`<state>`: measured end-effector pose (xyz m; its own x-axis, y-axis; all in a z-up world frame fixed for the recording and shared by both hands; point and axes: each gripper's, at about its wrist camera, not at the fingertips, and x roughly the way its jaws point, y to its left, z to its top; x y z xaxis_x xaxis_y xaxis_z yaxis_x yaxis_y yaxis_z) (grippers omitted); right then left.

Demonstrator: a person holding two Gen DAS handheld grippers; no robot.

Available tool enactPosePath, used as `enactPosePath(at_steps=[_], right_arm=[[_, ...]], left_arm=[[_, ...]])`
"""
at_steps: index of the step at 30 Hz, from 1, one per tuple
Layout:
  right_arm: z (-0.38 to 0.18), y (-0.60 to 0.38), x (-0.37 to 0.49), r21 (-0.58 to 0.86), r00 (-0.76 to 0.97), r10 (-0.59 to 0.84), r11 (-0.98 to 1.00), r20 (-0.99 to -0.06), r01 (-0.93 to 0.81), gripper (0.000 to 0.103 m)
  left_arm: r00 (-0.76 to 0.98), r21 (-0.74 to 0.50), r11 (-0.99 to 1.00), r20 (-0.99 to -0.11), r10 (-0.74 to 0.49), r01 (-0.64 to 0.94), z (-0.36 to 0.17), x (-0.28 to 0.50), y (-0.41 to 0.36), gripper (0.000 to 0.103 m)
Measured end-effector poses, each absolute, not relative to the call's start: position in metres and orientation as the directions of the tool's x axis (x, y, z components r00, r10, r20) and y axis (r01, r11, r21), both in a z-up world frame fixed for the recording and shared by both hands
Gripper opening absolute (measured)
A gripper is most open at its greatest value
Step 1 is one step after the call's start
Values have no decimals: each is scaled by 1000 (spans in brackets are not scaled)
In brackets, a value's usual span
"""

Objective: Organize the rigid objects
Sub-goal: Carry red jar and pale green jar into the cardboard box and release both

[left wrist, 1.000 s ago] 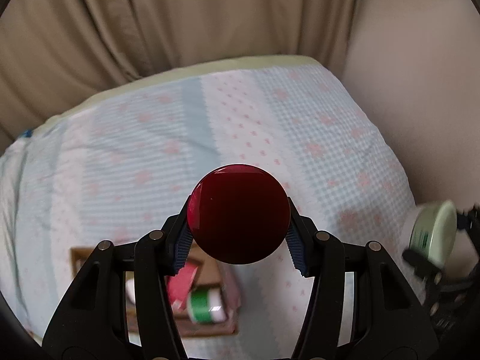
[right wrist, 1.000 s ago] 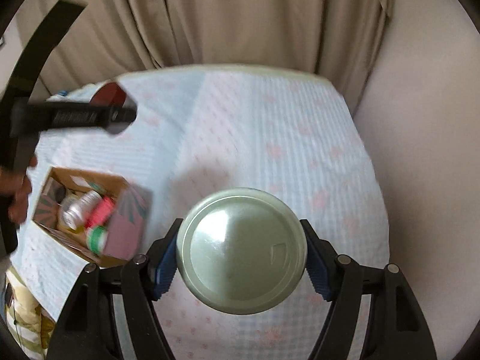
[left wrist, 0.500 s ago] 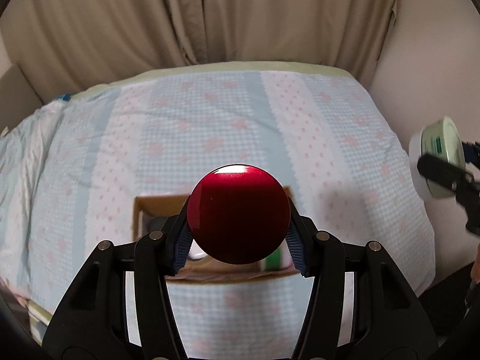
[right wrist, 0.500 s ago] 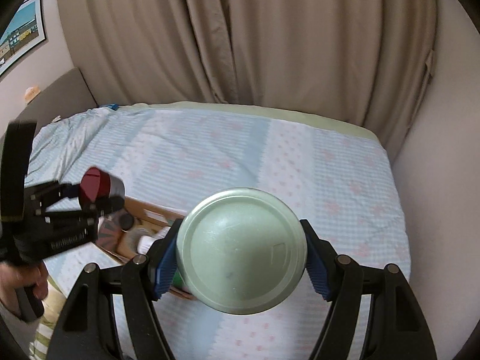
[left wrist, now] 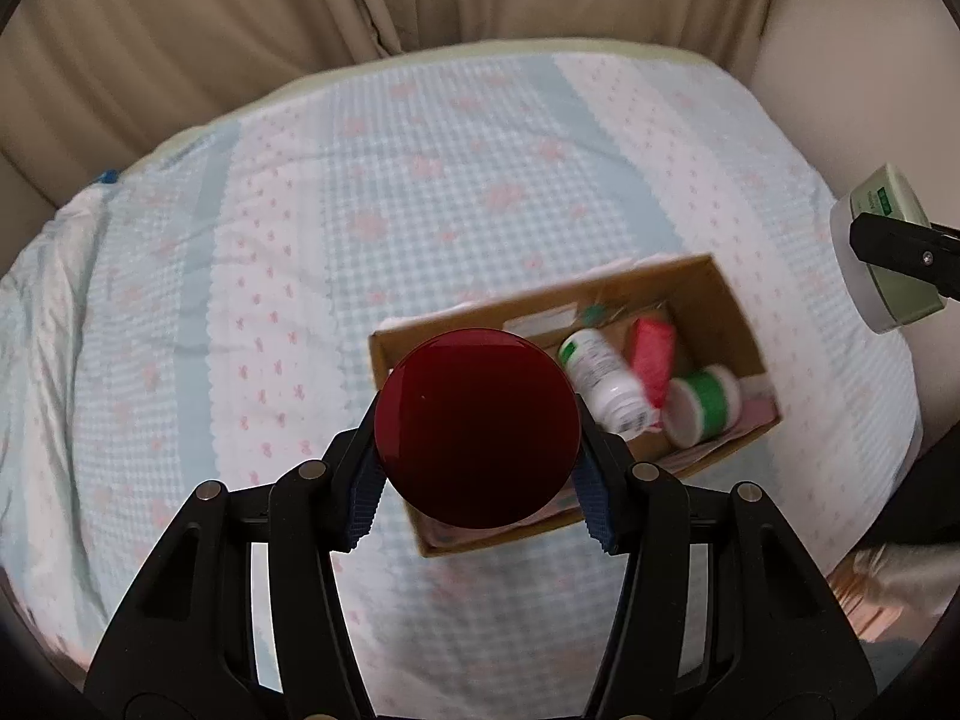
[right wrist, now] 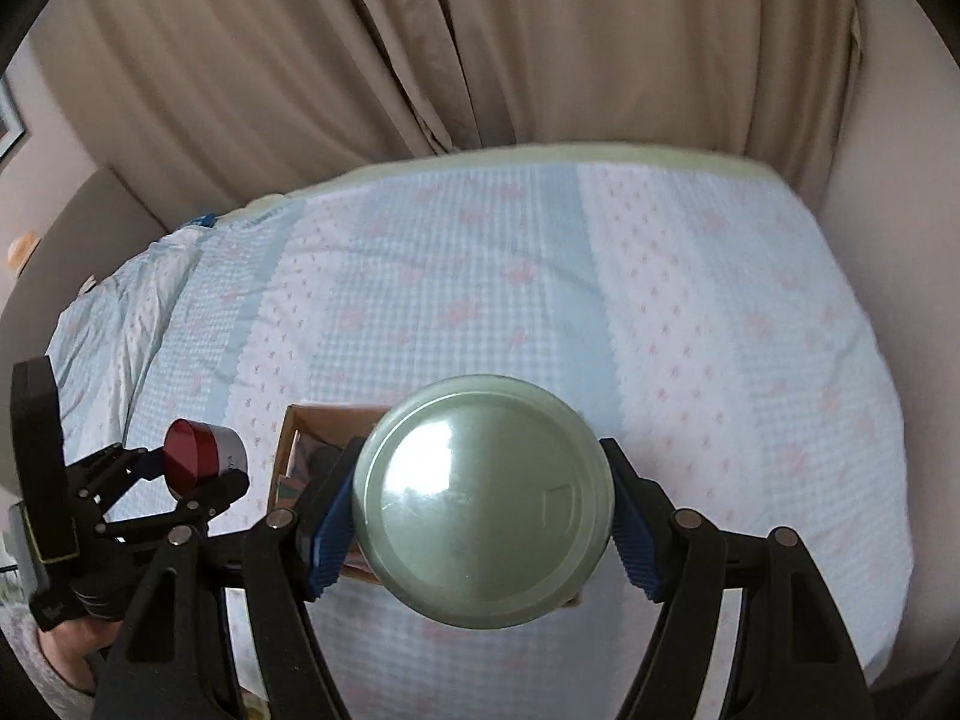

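Open cardboard box on bed, sitting on the blue-and-white checked bedspread with pink print. Inside, right half: white bottle lying on its side, red object leaning next to it, green-and-white tub on its side just right of the red one, touching or nearly so. Pink and white paper-like stuff on the box floor, too blurred to identify. Left half of box hidden behind the held can in left wrist view. Left hand-held gripper clenched on dark red can, blue pads pressed on both sides, round end facing the camera; held in the air over the near-left part of the box, clear of the contents. Same can seen from right wrist view as red-ended with a silver body, left of the box corner there. Right hand-held gripper clenched on pale green can, pads on both sides, flat round end toward camera, blocking most of the box below; only the box's left corner and a sliver at lower right visible. In left wrist view, green can up in the air at far right, beyond the box's right end and past the bed edge, well apart from the red can. Beige curtain behind the bed. Person's hand on the left gripper handle at lower left of right wrist view.
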<state>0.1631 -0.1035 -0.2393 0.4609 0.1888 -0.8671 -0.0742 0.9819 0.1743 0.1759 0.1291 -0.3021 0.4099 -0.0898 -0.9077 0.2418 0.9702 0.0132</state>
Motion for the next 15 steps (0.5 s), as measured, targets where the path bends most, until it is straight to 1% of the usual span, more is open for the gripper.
enactPosePath(at_steps=[9, 15], right_arm=[[-290, -82, 186, 148, 373, 152, 988, -915, -39, 69], [-340, -75, 212, 156, 309, 152, 988, -939, -11, 69]], left_arm=[[309, -5, 964, -947, -91, 266, -365, 190, 144, 51], [269, -9, 966, -960, -81, 259, -401, 202, 146, 51]])
